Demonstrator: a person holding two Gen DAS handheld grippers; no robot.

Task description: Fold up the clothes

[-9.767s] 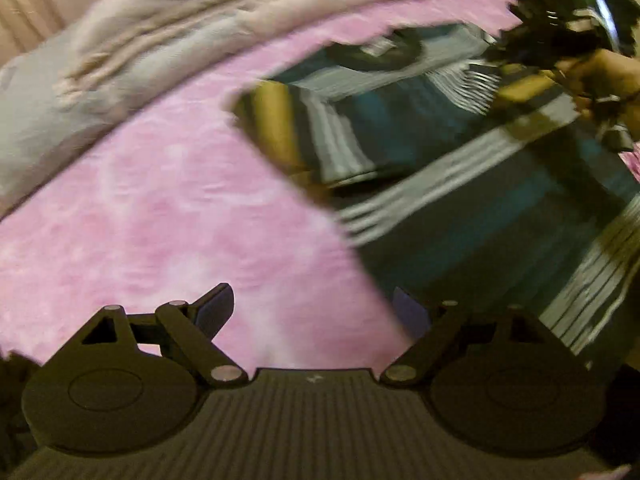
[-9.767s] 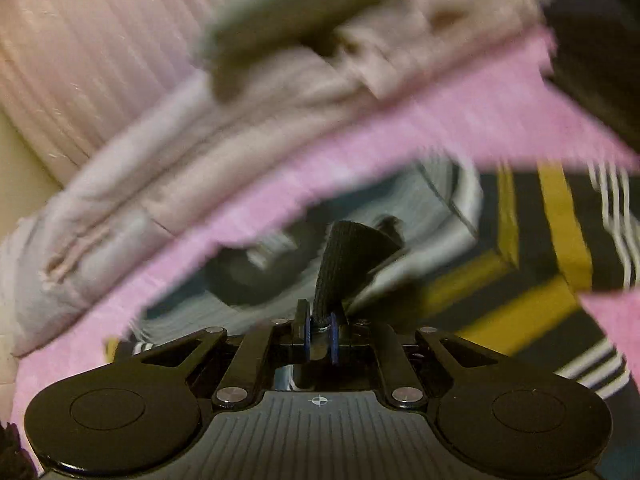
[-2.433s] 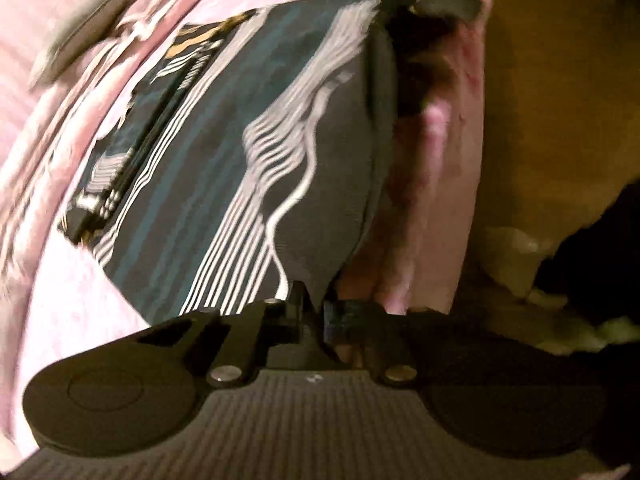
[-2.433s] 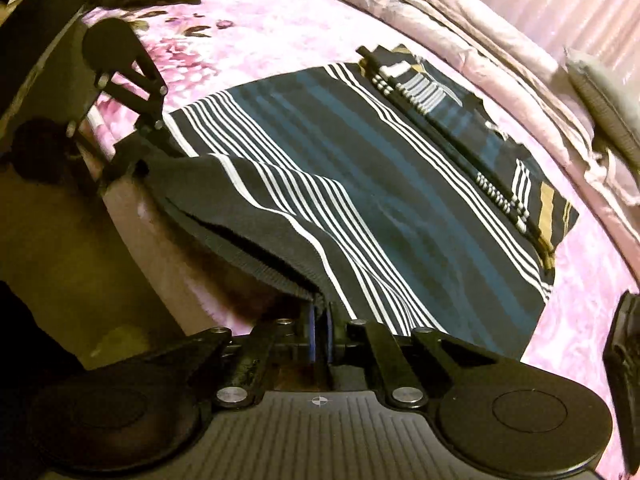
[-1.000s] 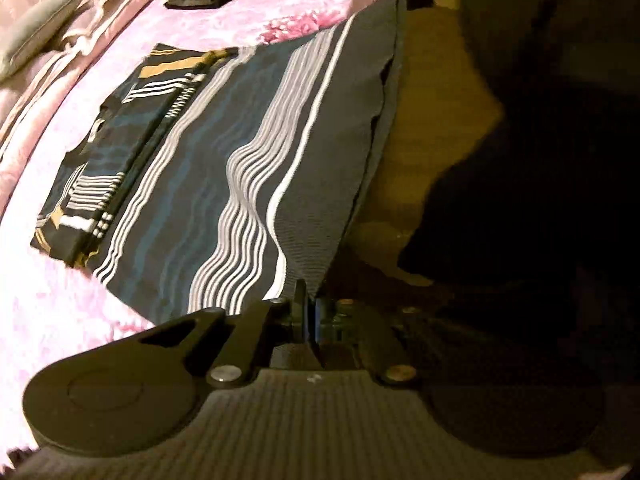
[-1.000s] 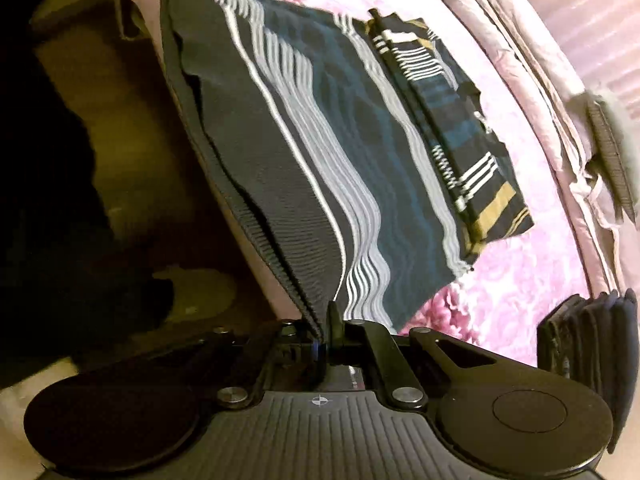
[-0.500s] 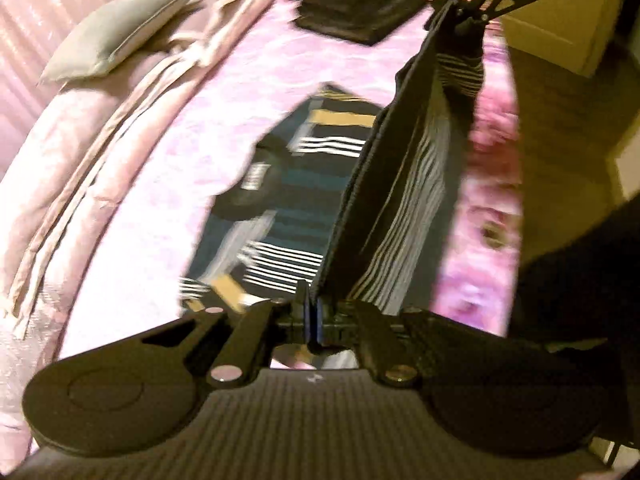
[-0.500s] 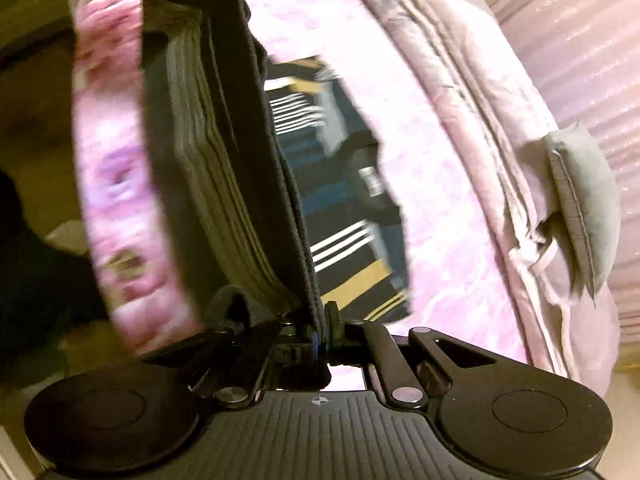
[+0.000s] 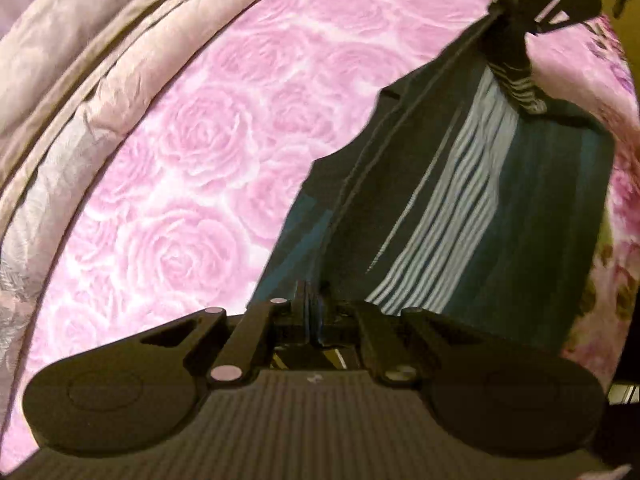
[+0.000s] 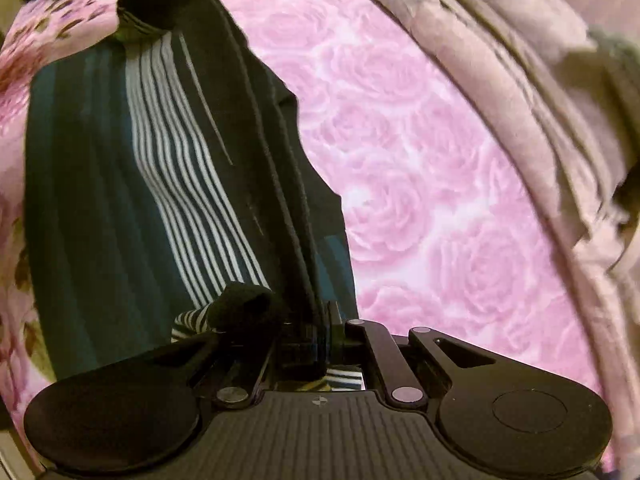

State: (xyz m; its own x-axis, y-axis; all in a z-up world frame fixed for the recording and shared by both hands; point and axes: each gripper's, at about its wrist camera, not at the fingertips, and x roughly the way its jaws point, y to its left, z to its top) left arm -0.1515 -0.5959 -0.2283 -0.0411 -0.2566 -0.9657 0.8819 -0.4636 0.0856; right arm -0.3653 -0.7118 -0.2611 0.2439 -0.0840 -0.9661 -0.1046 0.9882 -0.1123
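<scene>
A dark striped shirt with white and teal stripes lies on the pink rose-patterned blanket, its hem half folded over the rest. My left gripper is shut on one corner of the hem. At the far end of that hem, the right gripper pinches the other corner. In the right wrist view the shirt stretches away from my right gripper, shut on its dark edge, toward the left gripper at the top left.
A folded beige quilt runs along the far side of the bed, also in the right wrist view as the quilt. The rose blanket lies bare between shirt and quilt.
Both grippers have carried the shirt's hem from the bed's edge up and over toward the collar end. The hem now lies low on the garment instead of hanging in the air.
</scene>
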